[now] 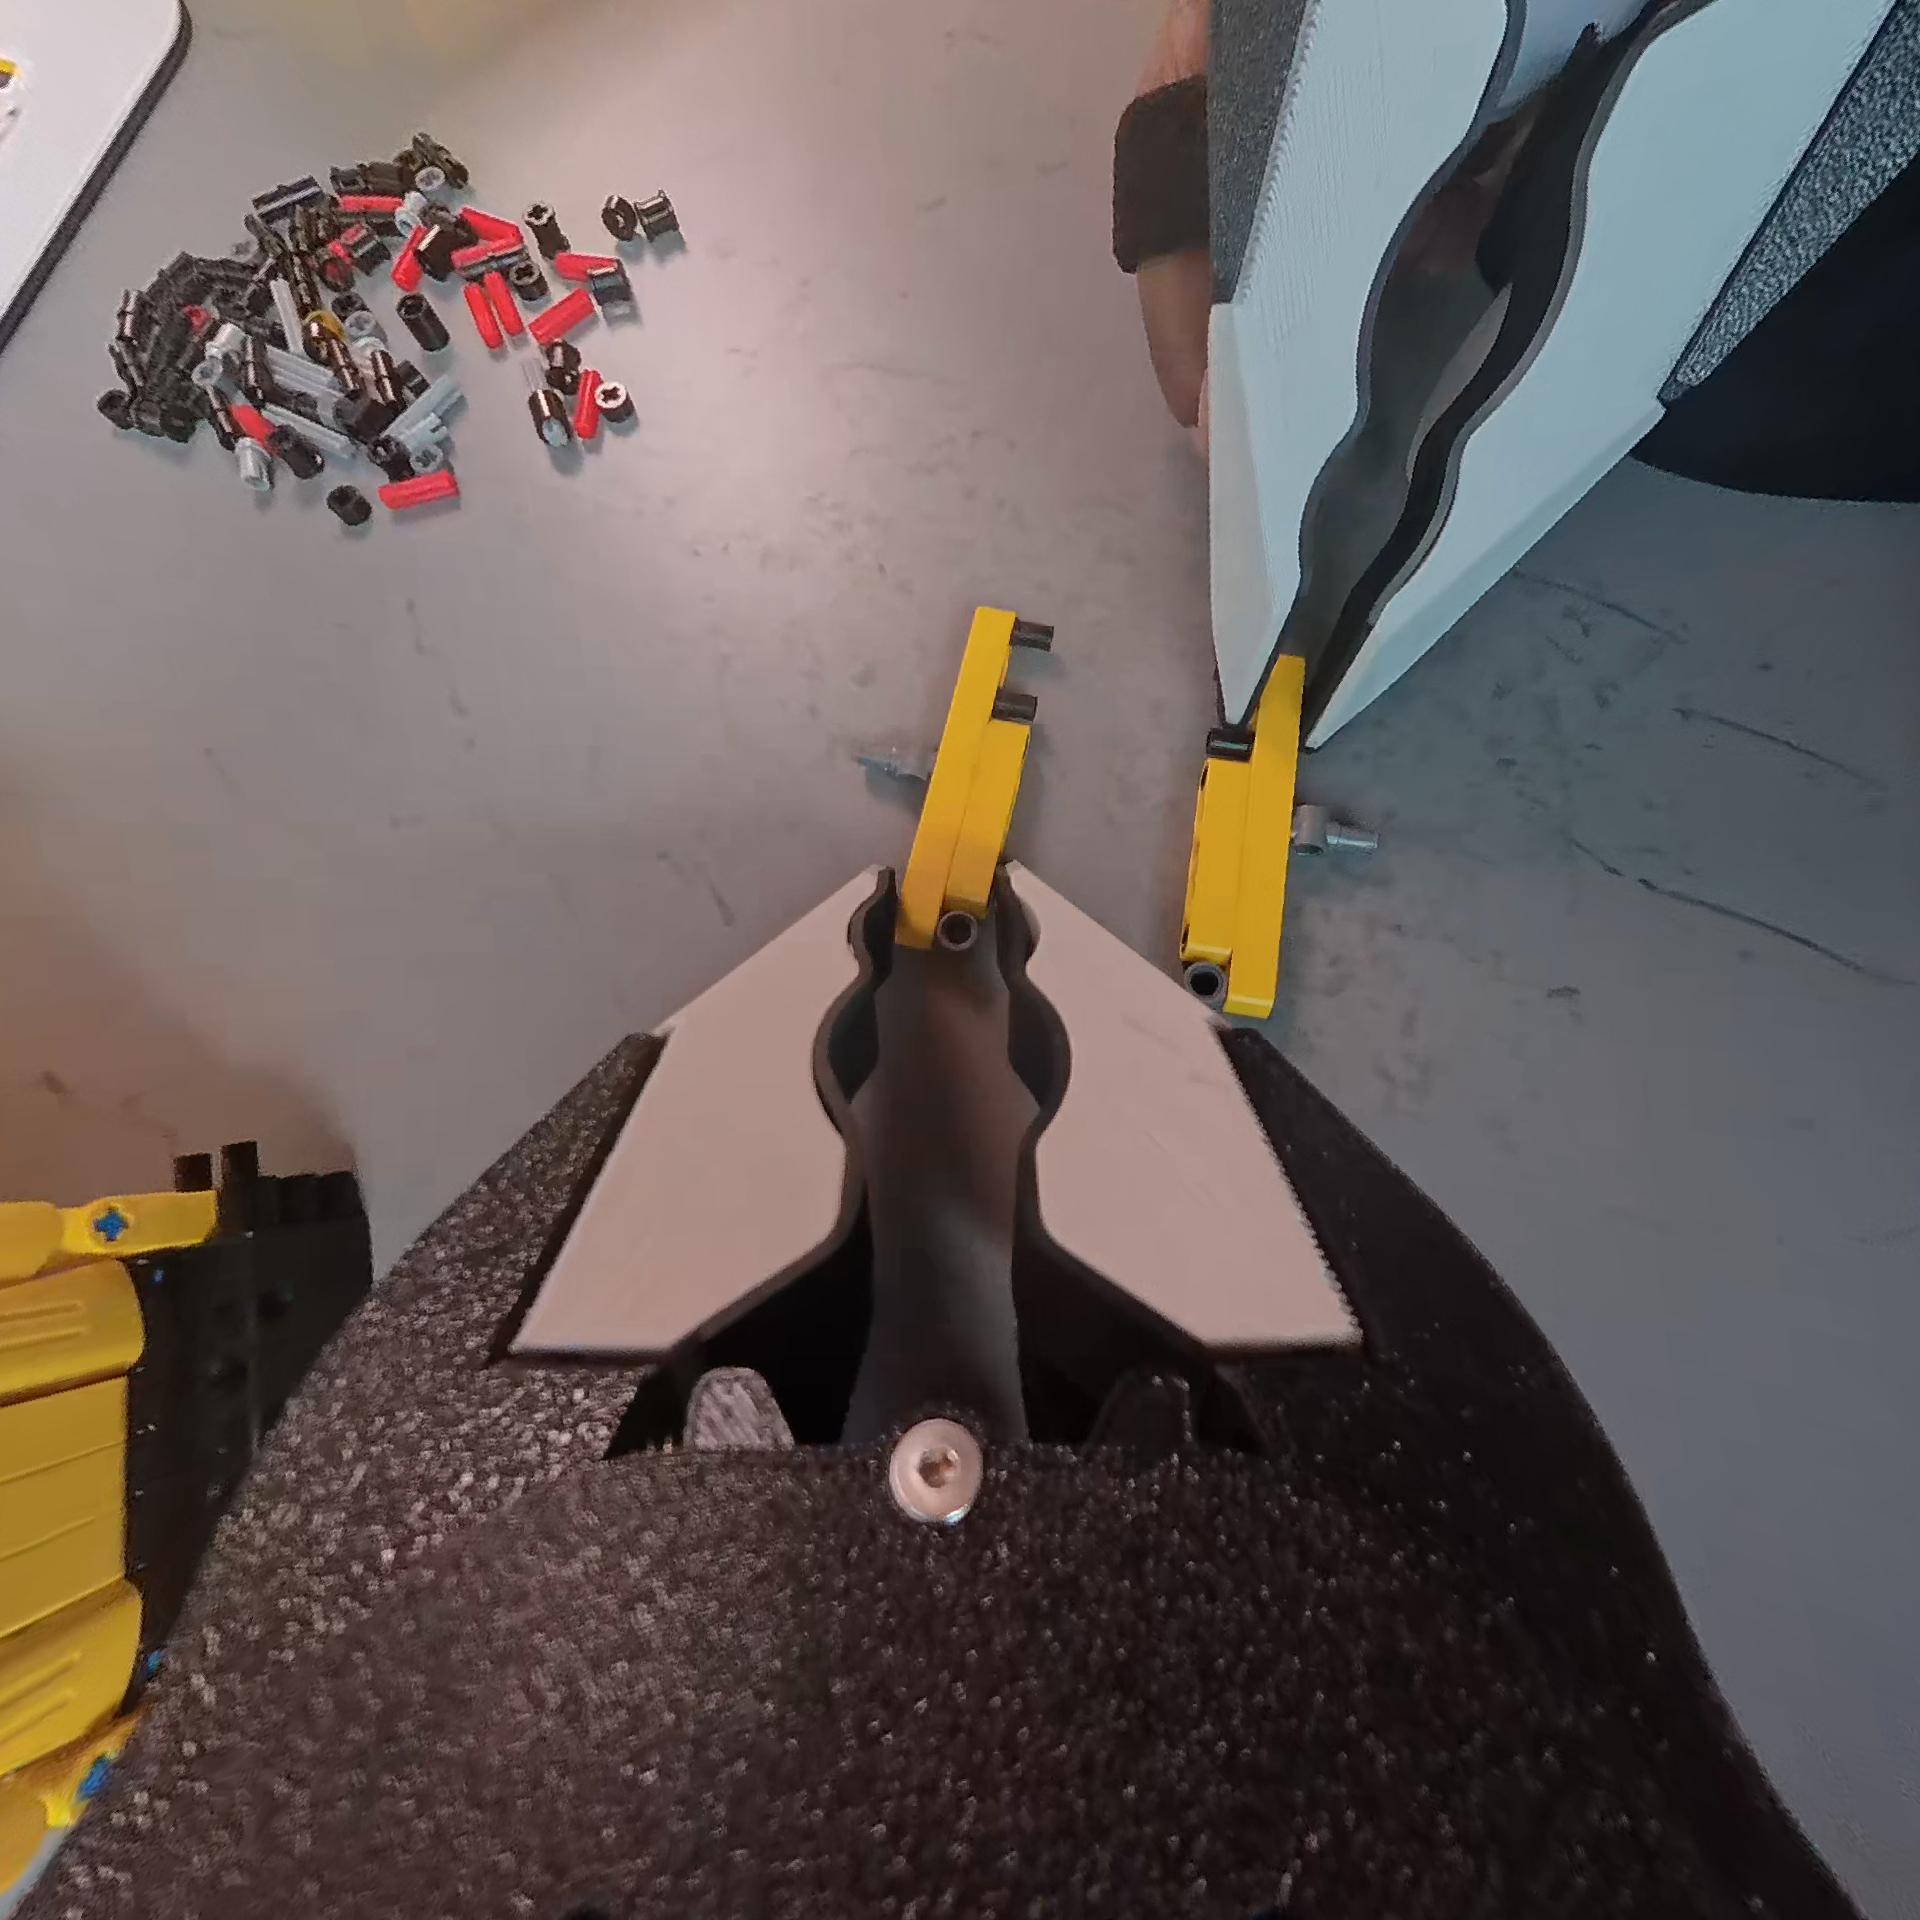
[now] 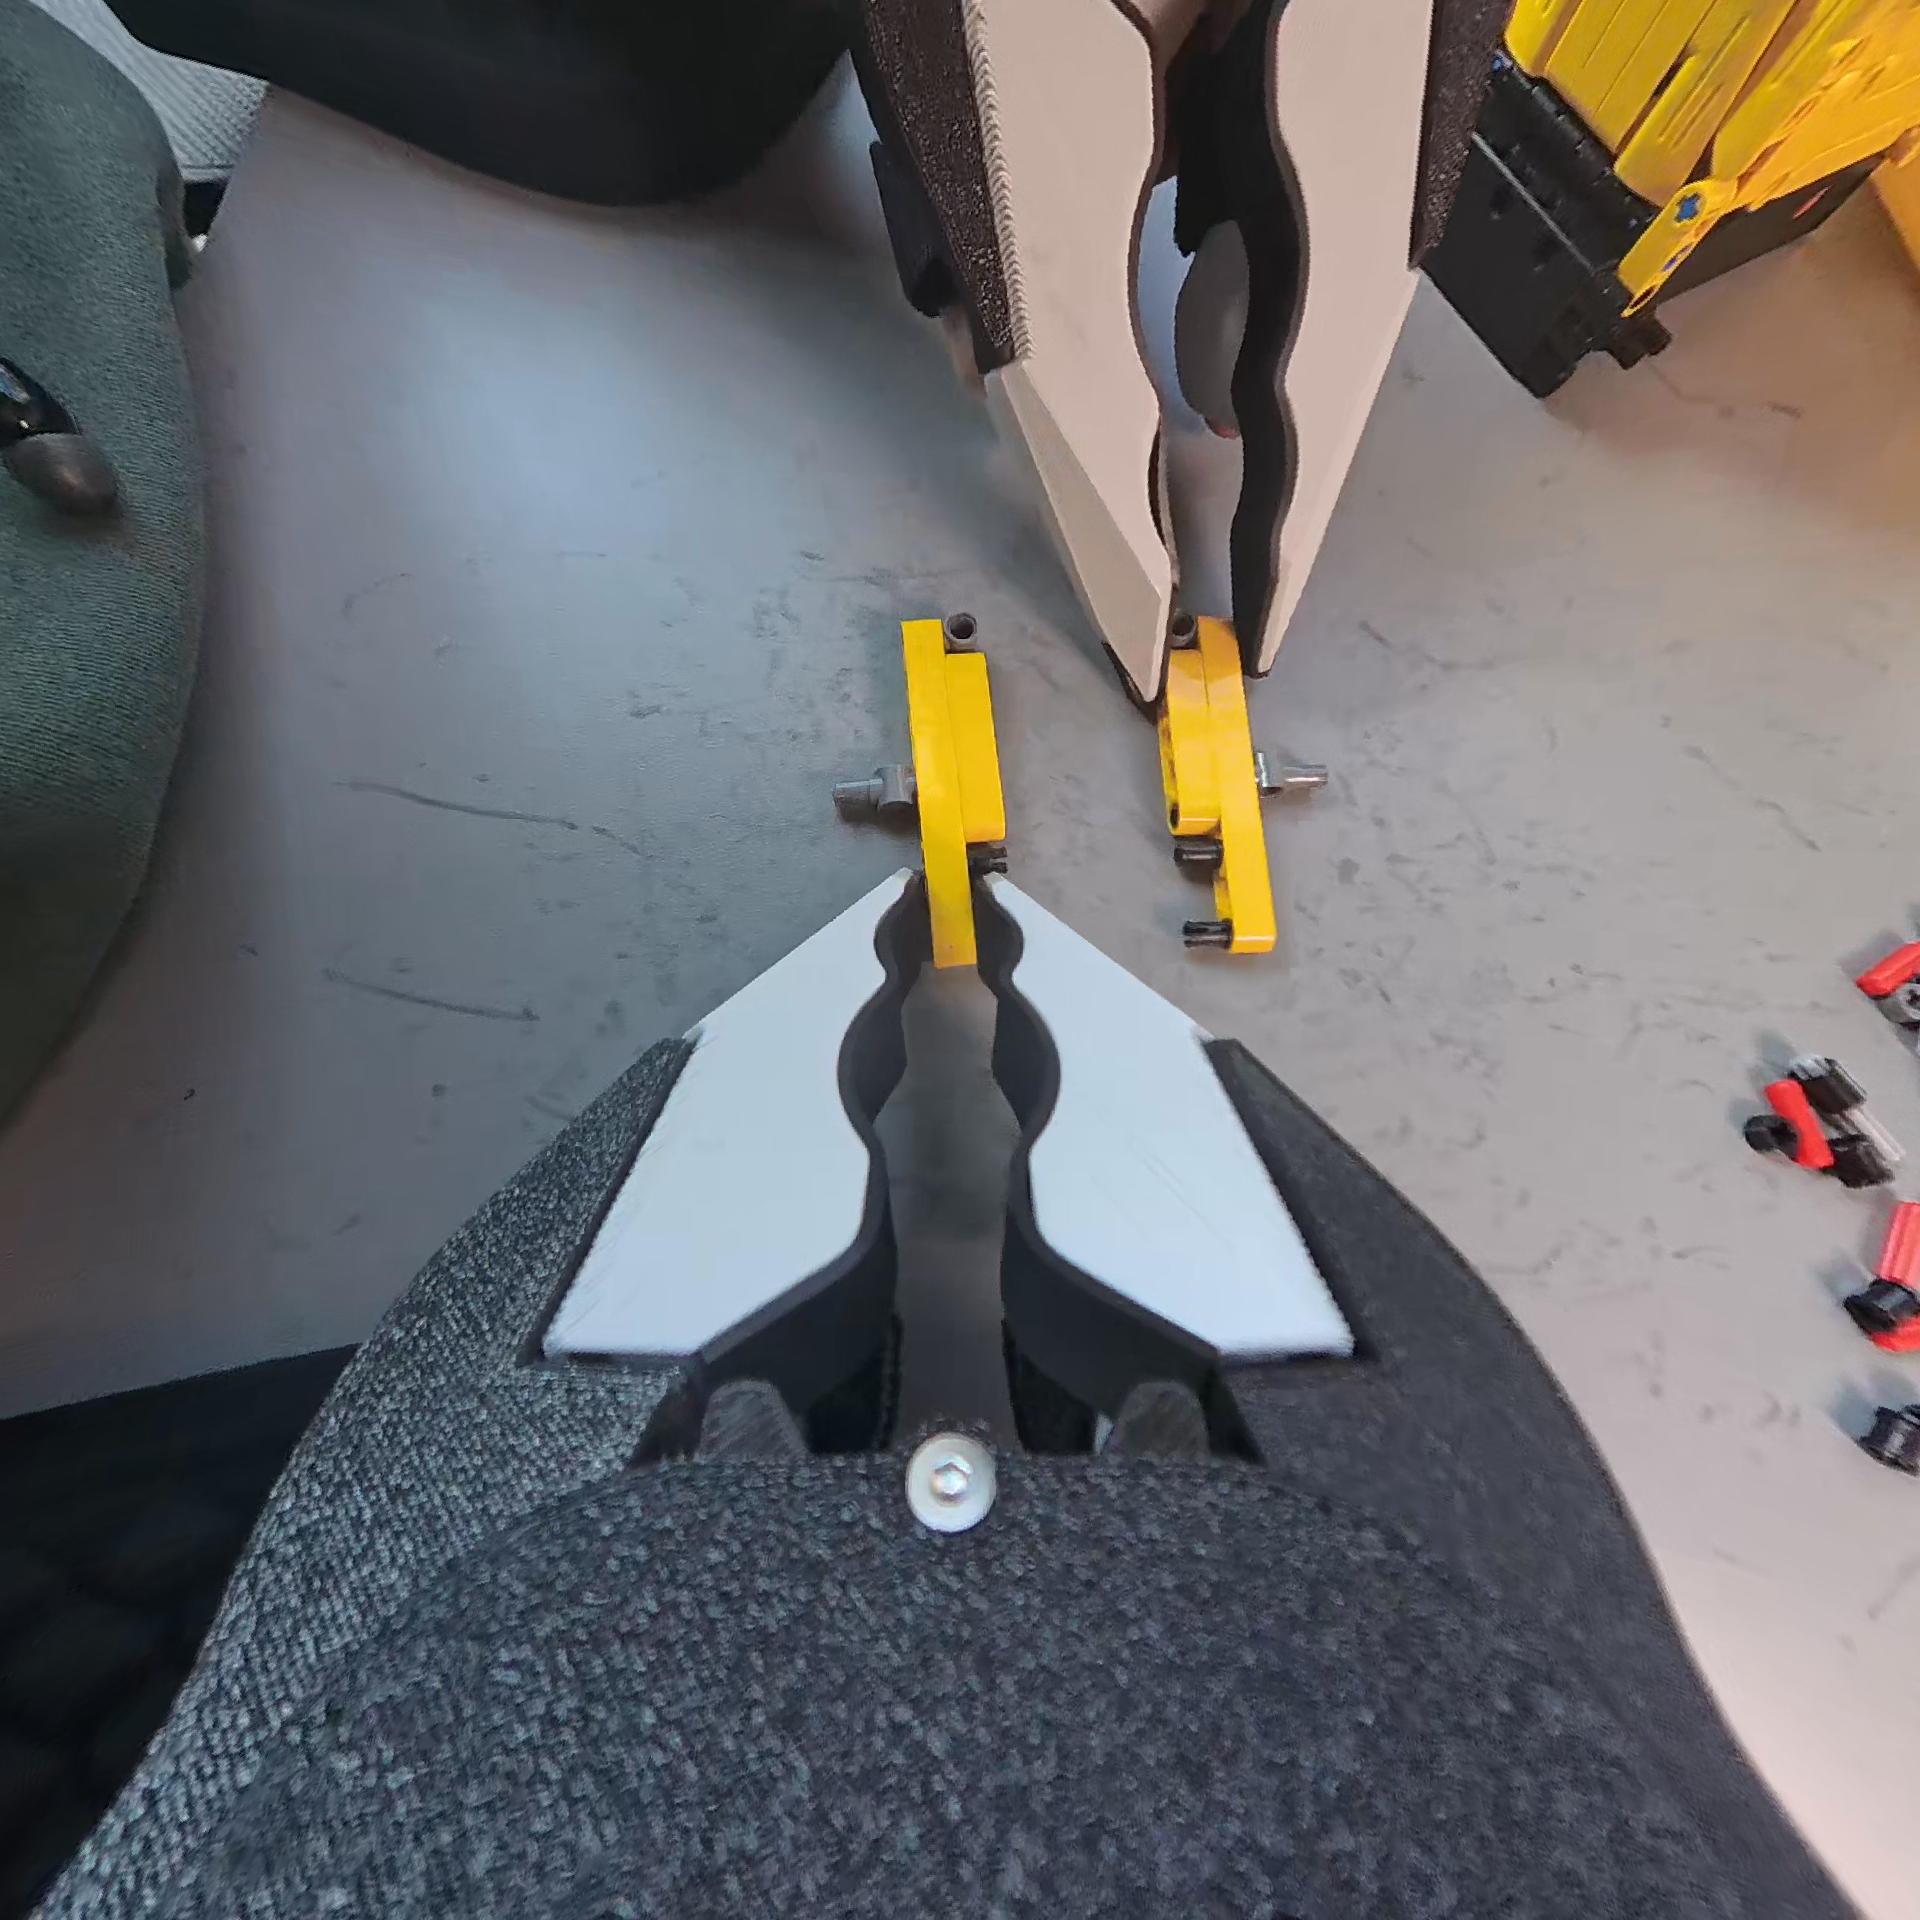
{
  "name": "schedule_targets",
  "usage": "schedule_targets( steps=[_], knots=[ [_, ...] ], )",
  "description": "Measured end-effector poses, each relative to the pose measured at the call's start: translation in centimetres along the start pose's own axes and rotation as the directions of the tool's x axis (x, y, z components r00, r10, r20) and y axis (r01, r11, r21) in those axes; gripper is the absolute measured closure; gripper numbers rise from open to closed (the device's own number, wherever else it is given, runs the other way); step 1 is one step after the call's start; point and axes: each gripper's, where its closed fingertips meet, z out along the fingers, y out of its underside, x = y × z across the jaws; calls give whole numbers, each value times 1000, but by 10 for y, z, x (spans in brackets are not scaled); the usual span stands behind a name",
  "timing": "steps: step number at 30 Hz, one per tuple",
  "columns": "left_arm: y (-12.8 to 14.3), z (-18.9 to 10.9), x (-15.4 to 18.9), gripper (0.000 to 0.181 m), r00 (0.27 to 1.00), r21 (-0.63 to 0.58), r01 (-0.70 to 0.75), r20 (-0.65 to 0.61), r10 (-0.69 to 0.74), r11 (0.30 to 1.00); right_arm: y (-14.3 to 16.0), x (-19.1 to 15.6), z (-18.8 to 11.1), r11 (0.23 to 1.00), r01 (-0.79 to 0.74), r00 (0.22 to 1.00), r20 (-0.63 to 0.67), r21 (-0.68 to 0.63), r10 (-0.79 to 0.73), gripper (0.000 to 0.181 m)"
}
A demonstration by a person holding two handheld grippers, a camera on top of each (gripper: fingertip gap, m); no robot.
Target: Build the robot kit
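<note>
Two like assemblies of yellow beams with black pins and a grey side connector stand side by side on the grey table, a short gap apart. My left gripper (image 1: 948, 885) is shut on the near end of one yellow assembly (image 1: 971, 769). My right gripper (image 2: 951, 894) is shut on the near end of the other yellow assembly (image 2: 956, 748). The two grippers face each other. The right gripper (image 1: 1273, 707) and its assembly (image 1: 1247, 862) show at the upper right of the left wrist view. The left gripper (image 2: 1205, 644) and its assembly (image 2: 1216, 790) show at the top of the right wrist view.
A pile of small red, black and grey pins (image 1: 364, 322) lies at the far left, with a few of them (image 2: 1818, 1122) at the right wrist view's right edge. A yellow and black brick model (image 1: 62, 1403) stands beside the left gripper. A white board (image 1: 73, 125) and a grey-green cushion (image 2: 83, 520) border the table. The tips of one gripper are about 6 cm away from the tips of the other.
</note>
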Motion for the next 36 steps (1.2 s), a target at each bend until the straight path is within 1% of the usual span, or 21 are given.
schedule_targets(
  steps=[8,17,18,20,23,24,26,29,32,36],
  knots=[
    [-3,3,-1,164,1000,0,-6,22,6,1000,0,0,0,1000,12,1000,-11,-6,-12,173],
    [-2,3,-1,164,1000,0,7,-3,-7,1000,0,7,-1,1000,-16,999,-47,21,17,159],
    [-2,3,-1,164,1000,-1,6,-4,-6,1000,1,8,-2,999,-21,998,-54,27,22,156],
    [-2,3,0,164,1000,-1,3,-2,-3,1000,1,11,-3,999,-25,997,-74,35,28,144],
    [-2,3,0,164,1000,-1,6,-2,-6,1000,3,16,-6,997,-63,994,-91,44,67,109],
    [-2,3,0,164,1000,-1,9,-4,-9,1000,3,18,-8,996,-70,992,-105,58,76,107],
    [-2,3,0,164,1000,-1,14,-5,-14,1000,-5,27,-18,989,-65,984,-157,133,86,113],
    [-3,4,-1,165,1000,-2,22,6,-22,1000,-16,39,-36,964,-96,971,-190,249,145,124],
    [-4,6,-3,165,999,-2,43,21,-43,999,-17,51,-50,940,-129,956,-213,317,203,132],
    [-5,7,-6,164,998,-3,51,41,-50,999,-17,60,-64,917,-130,942,-242,377,233,146]
  ],
)
